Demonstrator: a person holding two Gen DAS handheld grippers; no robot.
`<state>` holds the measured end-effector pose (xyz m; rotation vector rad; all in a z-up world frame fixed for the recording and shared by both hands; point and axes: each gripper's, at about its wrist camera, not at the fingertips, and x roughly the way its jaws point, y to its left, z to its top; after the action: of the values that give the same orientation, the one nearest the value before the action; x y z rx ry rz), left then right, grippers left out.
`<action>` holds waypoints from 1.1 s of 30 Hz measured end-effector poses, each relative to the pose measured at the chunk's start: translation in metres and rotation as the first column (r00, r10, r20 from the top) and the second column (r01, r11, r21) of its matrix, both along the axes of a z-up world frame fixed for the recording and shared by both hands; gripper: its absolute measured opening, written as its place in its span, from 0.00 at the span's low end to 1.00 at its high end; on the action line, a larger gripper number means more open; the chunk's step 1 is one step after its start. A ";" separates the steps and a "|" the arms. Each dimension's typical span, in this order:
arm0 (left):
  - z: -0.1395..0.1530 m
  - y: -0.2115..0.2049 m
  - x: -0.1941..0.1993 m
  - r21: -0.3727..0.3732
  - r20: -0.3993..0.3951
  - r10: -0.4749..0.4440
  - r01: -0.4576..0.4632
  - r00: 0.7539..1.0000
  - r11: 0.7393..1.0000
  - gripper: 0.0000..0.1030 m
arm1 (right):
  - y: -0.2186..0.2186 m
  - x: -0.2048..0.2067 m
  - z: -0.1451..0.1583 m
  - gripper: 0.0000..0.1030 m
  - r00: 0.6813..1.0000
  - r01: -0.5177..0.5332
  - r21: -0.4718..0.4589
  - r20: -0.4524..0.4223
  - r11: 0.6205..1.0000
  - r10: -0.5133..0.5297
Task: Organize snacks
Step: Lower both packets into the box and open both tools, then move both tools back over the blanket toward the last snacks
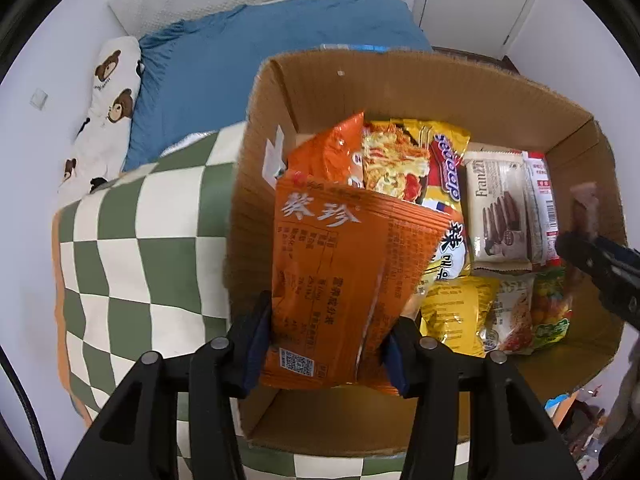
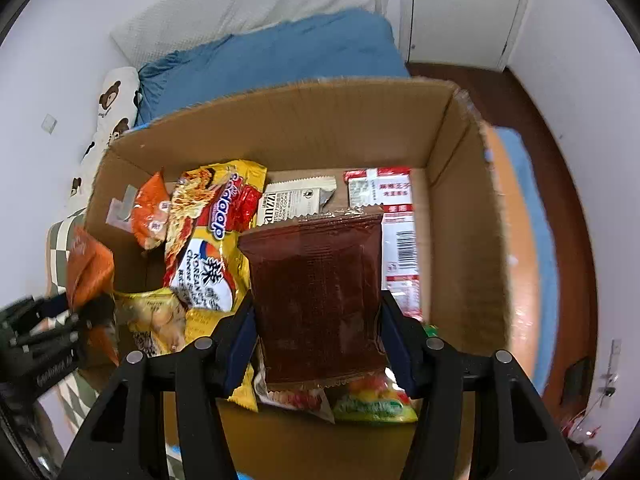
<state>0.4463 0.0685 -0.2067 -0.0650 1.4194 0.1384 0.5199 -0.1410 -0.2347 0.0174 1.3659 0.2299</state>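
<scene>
Both tongs were clamped on packets above the cardboard box [image 1: 460, 80]. Left gripper [image 1: 326, 344] held the orange packet [image 1: 336, 280] between its two blue-padded fingers [image 1: 256, 344], squeezing the lower part so that the packet stood up from the jaws, its printed back toward the camera, over the left side of the box. Right gripper [image 2: 318, 350] held the dark brown packet [image 2: 320, 300] the same way, pinched at both edges near its bottom seal, upright over the right half of the box.

Inside the box, just behind the orange packet, lay a second orange bag [image 1: 332, 152] against the left wall, and beside it a yellow noodle packet [image 1: 420, 168] stretched toward the middle. Farther right in the box sat a cream wafer packet [image 1: 498, 212], touching a white and red packet [image 1: 540, 200] near the right wall. Nearer the front of the box were a small yellow bag [image 1: 456, 308], a pale snack bag [image 1: 512, 316] and a green bag of coloured sweets [image 1: 554, 312], side by side.

From the right wrist view, the brown packet hid much of the wafer packet [image 2: 288, 200] and part of the white and red one [image 2: 396, 220].

Outside the box, to its left, a green checked cloth [image 1: 140, 240] covered the surface it stood on, and beyond the box lay a blue blanket [image 1: 260, 48] and a bear-print pillow [image 1: 108, 100].
</scene>
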 end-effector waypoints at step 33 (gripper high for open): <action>0.081 -0.043 -0.095 -0.046 0.340 0.034 -0.019 0.940 0.999 0.85 | -0.035 -0.118 0.076 0.88 0.976 0.027 -0.049 0.216 0.998 -0.016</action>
<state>0.3517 0.0254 -0.1258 -0.1365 1.0750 0.1135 0.4021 -0.1756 -0.1584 -0.0353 1.1543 0.1725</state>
